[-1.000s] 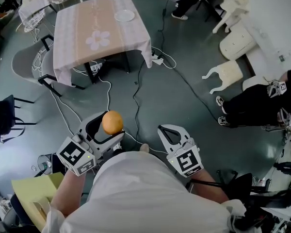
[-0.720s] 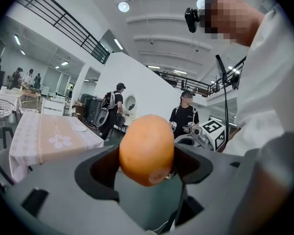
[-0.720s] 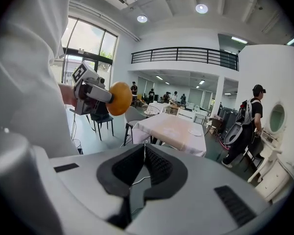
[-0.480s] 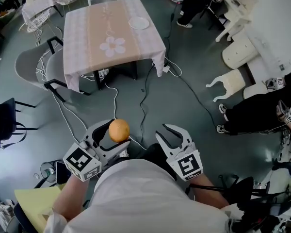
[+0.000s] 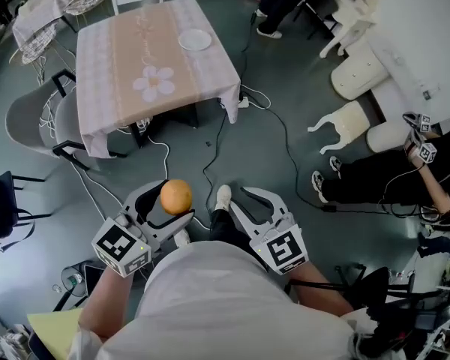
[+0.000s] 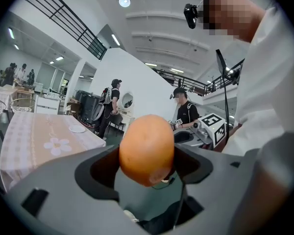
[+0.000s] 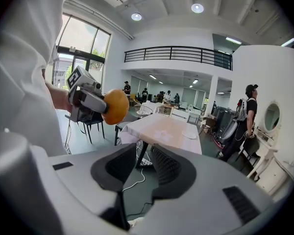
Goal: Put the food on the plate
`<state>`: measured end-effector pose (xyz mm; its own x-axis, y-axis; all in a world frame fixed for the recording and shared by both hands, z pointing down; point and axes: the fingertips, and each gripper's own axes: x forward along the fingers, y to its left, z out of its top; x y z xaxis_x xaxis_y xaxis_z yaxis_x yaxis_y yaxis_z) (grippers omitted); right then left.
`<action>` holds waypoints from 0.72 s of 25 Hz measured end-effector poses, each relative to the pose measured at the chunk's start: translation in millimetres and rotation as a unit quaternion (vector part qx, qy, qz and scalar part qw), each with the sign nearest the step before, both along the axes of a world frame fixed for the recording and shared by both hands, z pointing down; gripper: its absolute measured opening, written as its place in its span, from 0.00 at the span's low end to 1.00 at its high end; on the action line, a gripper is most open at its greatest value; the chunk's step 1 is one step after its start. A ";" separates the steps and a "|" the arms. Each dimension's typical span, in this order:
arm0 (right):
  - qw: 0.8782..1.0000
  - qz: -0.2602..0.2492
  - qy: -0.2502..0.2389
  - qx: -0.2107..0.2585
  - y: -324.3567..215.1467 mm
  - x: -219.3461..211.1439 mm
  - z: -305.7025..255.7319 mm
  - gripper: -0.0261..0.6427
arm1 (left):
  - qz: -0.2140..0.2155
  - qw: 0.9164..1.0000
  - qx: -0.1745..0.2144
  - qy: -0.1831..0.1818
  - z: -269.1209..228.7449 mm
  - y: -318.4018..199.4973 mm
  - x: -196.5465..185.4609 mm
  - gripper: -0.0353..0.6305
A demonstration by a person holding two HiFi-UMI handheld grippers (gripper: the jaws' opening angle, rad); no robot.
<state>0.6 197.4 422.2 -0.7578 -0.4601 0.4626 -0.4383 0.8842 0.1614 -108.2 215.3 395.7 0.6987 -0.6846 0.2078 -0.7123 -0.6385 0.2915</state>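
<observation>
While the head view is looking steeply down, orange (image 5: 175, 196): is hanging over the grey floor (image 5: 285, 148), just ahead of the person's white shirt (image 5: 225, 298), and is looking round from here, so no long axis is showing.
Head view, left claw (image 5: 169, 202): is clamping the orange, one jaw pressing on each side.
Head view, right claw (image 5: 259, 205): is hovering just beside the left claw with its jaws opening, nothing lying between them and nothing touching them.
Head view, plate (image 5: 195, 40): is sitting near the far right edge of the desk (image 5: 127, 58), well apart from the orange.
Left gripper view, orange (image 6: 146, 148): is filling the gap between the jaws and looking slightly taller than wide, its long axis running up the picture, with a small dimple facing the camera at its lower right.
Left gripper view, left claw (image 6: 146, 156): is standing wide, both jaws bearing on the orange's flanks.
Left gripper view, plate (image 6: 77, 129): is lying on the desk (image 6: 34, 136) at the left, far beyond the orange.
Right gripper view, right claw (image 7: 147, 153): is holding nothing, its jaws standing a little apart and opening, with only floor and a white cable (image 7: 138, 176) showing through the gap.
Right gripper view, orange (image 7: 115, 106): is showing at the upper left, gripped at the tip of the left claw (image 7: 85, 98), looking round, well short of the plate (image 7: 189, 134) on the desk (image 7: 161, 126).
</observation>
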 end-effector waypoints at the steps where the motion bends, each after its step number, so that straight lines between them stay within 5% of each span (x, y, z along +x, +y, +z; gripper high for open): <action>1: 1.000 -0.004 -0.002 0.002 -13.3 1.6 -1.0 0.22 | -0.002 1.000 -0.001 -0.002 0.3 -12.8 2.4 0.58; 10: 1.000 -0.011 -0.024 0.014 -150.0 55.0 -12.9 0.22 | -0.012 0.999 0.002 -0.043 -5.5 -153.8 47.3 0.58; 18: 1.000 -0.004 -0.017 -0.019 -222.9 98.5 8.4 0.22 | -0.032 0.995 -0.010 -0.096 14.9 -272.7 49.7 0.58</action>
